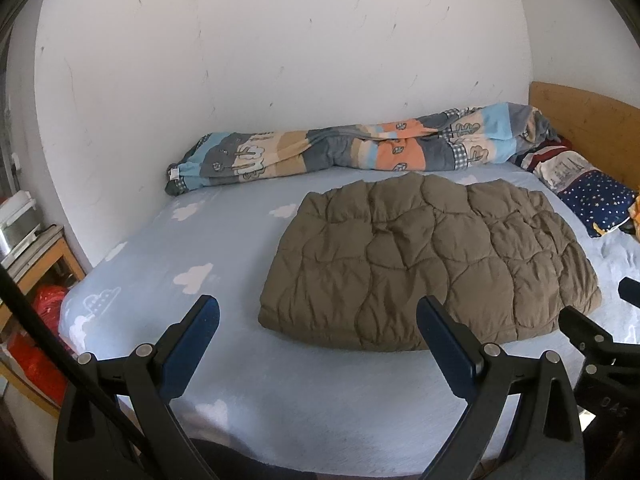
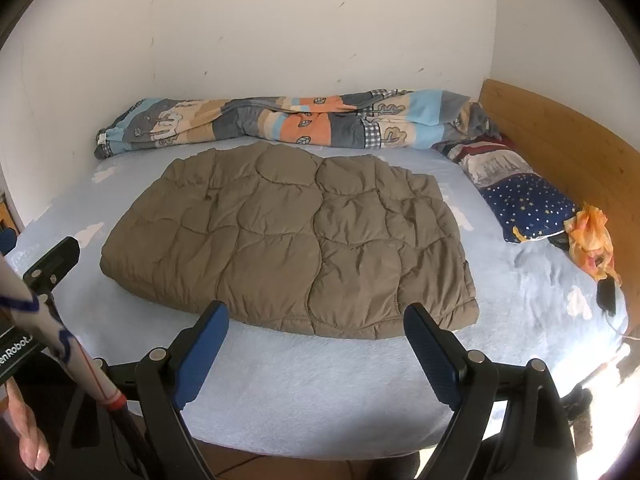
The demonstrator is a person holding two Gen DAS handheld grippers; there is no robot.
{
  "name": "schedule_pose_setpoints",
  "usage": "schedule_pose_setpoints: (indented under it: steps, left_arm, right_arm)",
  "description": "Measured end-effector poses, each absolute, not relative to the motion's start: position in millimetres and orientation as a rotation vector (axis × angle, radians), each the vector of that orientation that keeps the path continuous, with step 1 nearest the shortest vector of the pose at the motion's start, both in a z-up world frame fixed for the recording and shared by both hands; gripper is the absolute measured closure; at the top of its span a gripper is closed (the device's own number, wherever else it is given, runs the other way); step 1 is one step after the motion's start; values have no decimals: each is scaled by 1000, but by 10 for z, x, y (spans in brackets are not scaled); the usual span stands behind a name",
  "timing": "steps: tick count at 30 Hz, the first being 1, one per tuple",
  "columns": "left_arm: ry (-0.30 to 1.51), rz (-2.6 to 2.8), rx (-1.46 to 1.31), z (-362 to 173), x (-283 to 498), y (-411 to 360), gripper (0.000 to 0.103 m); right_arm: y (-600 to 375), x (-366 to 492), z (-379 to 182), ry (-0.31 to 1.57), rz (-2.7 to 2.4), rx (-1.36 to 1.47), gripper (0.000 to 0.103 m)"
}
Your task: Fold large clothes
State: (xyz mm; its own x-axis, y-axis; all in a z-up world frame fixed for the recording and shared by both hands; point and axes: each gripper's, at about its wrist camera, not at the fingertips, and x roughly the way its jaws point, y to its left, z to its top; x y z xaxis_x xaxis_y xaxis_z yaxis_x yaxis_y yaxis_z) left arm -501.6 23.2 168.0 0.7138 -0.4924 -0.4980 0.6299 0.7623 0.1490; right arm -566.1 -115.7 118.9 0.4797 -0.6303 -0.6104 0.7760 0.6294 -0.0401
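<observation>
The bed [image 1: 248,392] carries a brown quilted garment [image 1: 432,256], already folded into a thick pad near the middle. Both the left gripper [image 1: 318,322] and the right gripper [image 2: 316,326] hover spread and empty before its near edge. A clean next fold probably means pinching all layers at both near corners together.

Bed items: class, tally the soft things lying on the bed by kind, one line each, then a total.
Brown quilted jacket: 1
Patterned rolled duvet: 1
Starry blue pillow: 1
Orange cloth: 1
Total: 4
</observation>
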Motion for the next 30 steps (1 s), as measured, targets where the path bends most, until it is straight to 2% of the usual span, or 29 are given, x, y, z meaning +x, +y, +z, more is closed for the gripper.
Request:
schedule_pose_setpoints:
  steps: [30]
  left_arm:
    - [490,-645,360,1582,-5023,175,5]
  right_arm:
    - [-1072,-5641,1180,636,-863,212,11]
